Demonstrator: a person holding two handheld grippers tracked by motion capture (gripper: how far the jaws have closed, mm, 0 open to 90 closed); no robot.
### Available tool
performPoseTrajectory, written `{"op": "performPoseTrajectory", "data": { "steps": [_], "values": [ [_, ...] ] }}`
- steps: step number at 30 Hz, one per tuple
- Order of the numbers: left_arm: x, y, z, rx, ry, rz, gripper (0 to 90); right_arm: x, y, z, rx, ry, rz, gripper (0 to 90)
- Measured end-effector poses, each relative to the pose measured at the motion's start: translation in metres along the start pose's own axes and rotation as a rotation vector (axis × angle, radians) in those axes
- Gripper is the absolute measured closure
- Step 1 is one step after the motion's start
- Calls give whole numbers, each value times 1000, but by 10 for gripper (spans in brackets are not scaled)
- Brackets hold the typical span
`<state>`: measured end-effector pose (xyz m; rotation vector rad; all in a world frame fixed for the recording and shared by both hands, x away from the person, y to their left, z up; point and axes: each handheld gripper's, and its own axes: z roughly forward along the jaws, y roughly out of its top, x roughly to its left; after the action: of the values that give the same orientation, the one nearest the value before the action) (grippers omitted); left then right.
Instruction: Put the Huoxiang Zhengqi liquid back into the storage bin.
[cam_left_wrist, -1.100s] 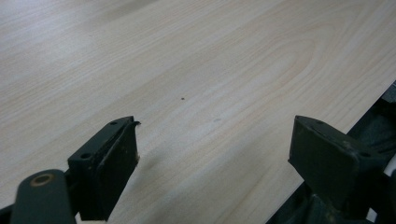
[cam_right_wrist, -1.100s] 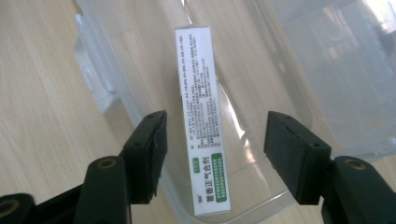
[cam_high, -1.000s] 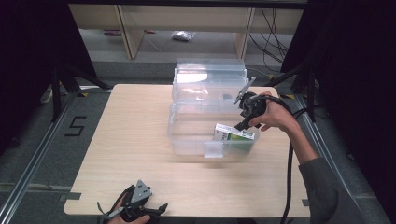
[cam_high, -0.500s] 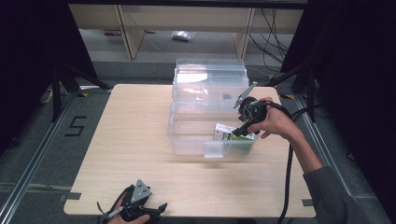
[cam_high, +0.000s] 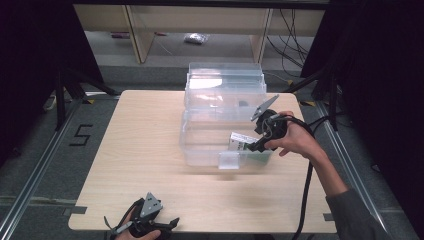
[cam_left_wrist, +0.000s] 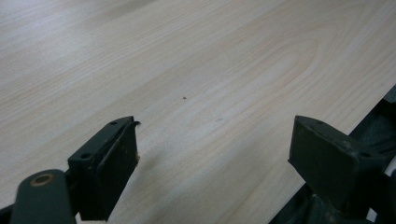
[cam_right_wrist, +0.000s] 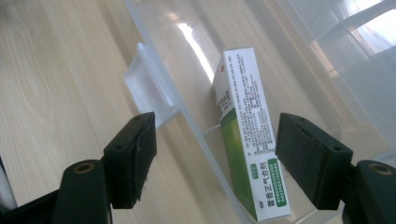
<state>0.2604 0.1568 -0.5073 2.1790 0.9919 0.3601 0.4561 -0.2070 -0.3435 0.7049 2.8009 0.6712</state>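
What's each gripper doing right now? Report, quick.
Left gripper: open, empty, over bare table.
Right gripper: open, holding nothing, by the green-and-white box in the clear bin.

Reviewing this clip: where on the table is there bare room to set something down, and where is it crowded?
Bare wood spans the table left of the clear bin, and the front strip between the bin and the left gripper. Crowded: the bin's right end, where the right gripper hangs open over the medicine box.

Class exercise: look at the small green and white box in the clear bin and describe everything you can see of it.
The box is a slim cardboard carton, white with green panels and small printed text. It looks closed and undamaged. It stands on a narrow edge inside the clear plastic bin, close against the near wall by the tab handle. The right gripper hangs open over it, jaws either side, not touching.
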Motion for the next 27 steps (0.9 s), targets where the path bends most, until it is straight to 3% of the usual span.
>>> {"op": "performPoseTrajectory", "data": {
  "steps": [1,3,4,6,7,8,19,22,23,27],
  "values": [
    [1,0,-1,15,1,19,149,1,-1,0,-13,-2,9,303],
    [1,0,-1,8,1,11,149,2,-3,1,-27,-2,7,297],
    [-3,0,2,-31,-2,-32,149,3,-4,2,-30,-5,8,295],
    [-2,0,2,-26,2,-26,149,6,-6,4,-35,-2,10,292],
    [1,0,-1,12,2,18,149,8,-8,5,-33,-2,31,285],
    [-3,0,3,-45,0,-45,149,9,-8,5,-37,-2,27,280],
    [-4,0,3,-43,2,-44,149,16,-17,9,-82,-11,58,259],
    [-4,0,3,-40,0,-42,149,21,-20,9,-95,-12,87,245],
    [-4,0,3,-38,1,-41,149,20,-20,10,-110,-12,65,242],
    [-4,0,3,-39,1,-41,149,26,-23,12,-125,-5,99,229]
  ]
}}
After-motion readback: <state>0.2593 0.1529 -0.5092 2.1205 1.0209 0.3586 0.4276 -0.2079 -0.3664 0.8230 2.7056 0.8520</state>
